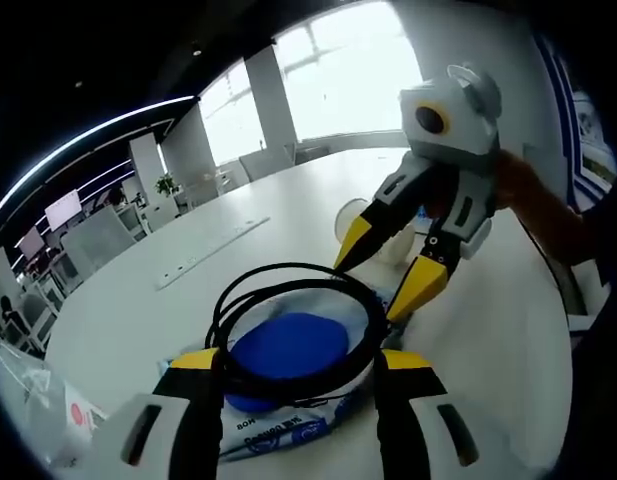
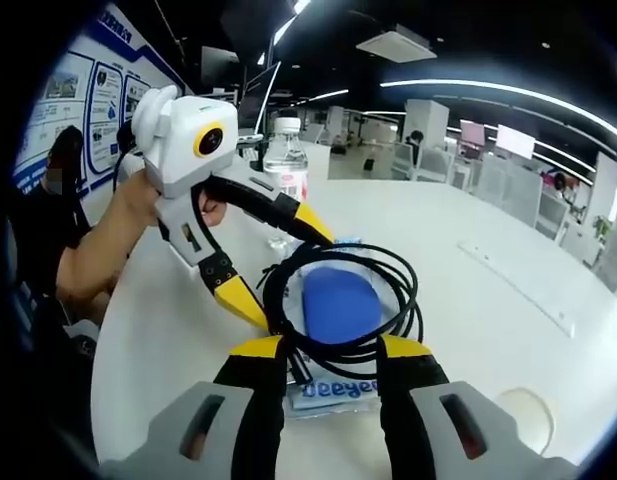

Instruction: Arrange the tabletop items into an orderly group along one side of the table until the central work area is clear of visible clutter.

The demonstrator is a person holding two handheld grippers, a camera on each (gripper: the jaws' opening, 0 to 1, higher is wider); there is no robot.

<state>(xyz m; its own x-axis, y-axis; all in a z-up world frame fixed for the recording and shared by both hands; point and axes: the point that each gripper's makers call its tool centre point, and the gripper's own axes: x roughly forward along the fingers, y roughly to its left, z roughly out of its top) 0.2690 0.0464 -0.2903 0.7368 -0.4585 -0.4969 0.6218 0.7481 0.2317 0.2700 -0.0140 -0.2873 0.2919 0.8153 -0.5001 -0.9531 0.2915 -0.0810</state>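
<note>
Cable flanked by both spread hand-held grippers.

Coiled black cable lies atop a blue-centred plastic packet.

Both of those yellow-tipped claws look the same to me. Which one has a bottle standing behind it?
The left gripper: in the right gripper view a clear water bottle stands just behind it. The right gripper has a white cup behind it instead.

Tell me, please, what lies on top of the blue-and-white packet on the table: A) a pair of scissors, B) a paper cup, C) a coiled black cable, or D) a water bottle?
C: a coiled black cable rests looped on the blue-and-white packet, between both claws.
</note>
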